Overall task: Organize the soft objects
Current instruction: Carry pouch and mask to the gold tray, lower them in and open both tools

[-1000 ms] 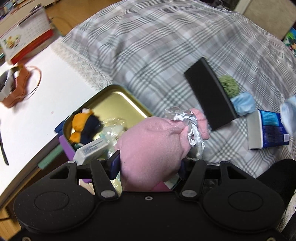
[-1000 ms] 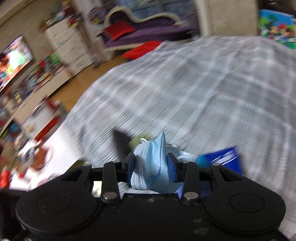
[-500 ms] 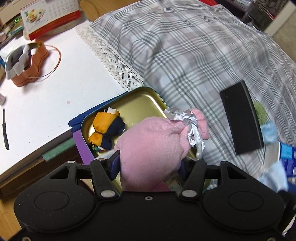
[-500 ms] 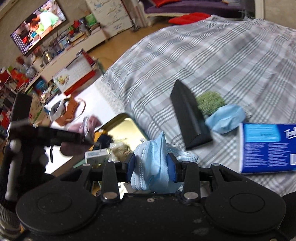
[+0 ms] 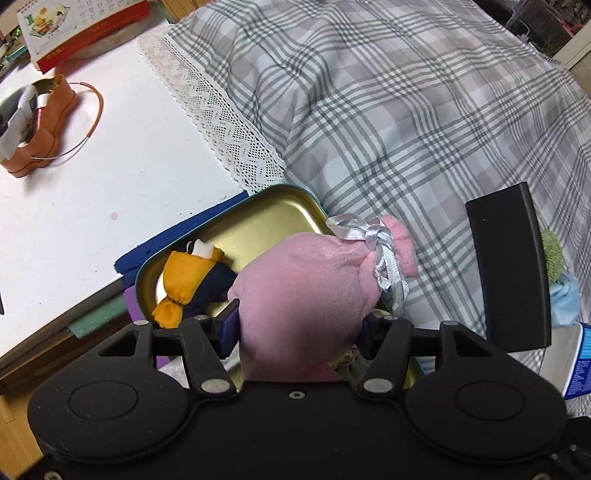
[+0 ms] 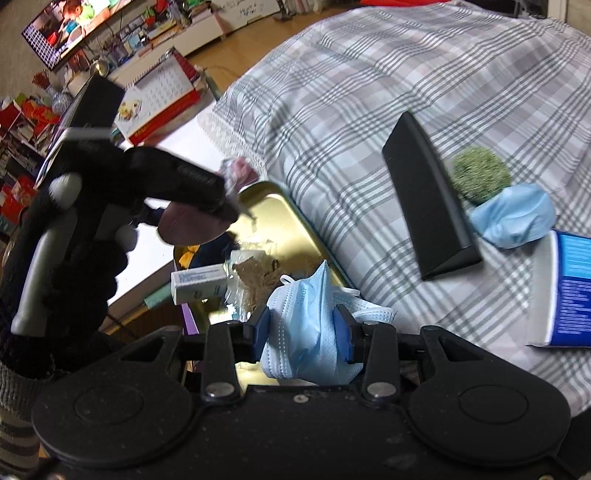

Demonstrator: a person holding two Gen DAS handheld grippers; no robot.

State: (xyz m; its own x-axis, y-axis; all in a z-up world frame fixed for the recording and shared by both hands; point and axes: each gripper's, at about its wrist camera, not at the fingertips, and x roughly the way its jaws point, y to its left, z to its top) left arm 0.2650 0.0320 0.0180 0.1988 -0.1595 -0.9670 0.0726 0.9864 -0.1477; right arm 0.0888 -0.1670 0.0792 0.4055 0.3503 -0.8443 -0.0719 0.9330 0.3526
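Note:
My left gripper (image 5: 297, 326) is shut on a pink pouch (image 5: 314, 284) tied with a silver ribbon, held above the gold tin tray (image 5: 258, 210). An orange and navy soft toy (image 5: 188, 280) lies in the tray. My right gripper (image 6: 303, 330) is shut on a blue face mask (image 6: 303, 328), just over the tray's near end (image 6: 295, 225). In the right wrist view the left gripper (image 6: 229, 206) shows blurred with the pouch (image 6: 192, 223) above the tray. A green pom-pom (image 6: 480, 177) and a crumpled blue mask (image 6: 517, 214) lie on the plaid cloth.
A black wedge-shaped case (image 6: 428, 199) and a blue tissue pack (image 6: 569, 291) lie on the plaid cloth (image 5: 406, 110). A small white box (image 6: 199, 284) and a clear bag of brown stuff (image 6: 258, 280) sit in the tray. An orange tin (image 5: 37, 129) and calendar (image 5: 74, 26) stand on the white table (image 5: 129, 147).
Both grippers have moved left over the tray with their loads. The right gripper swung from the open bedspread down to the tray's near end.

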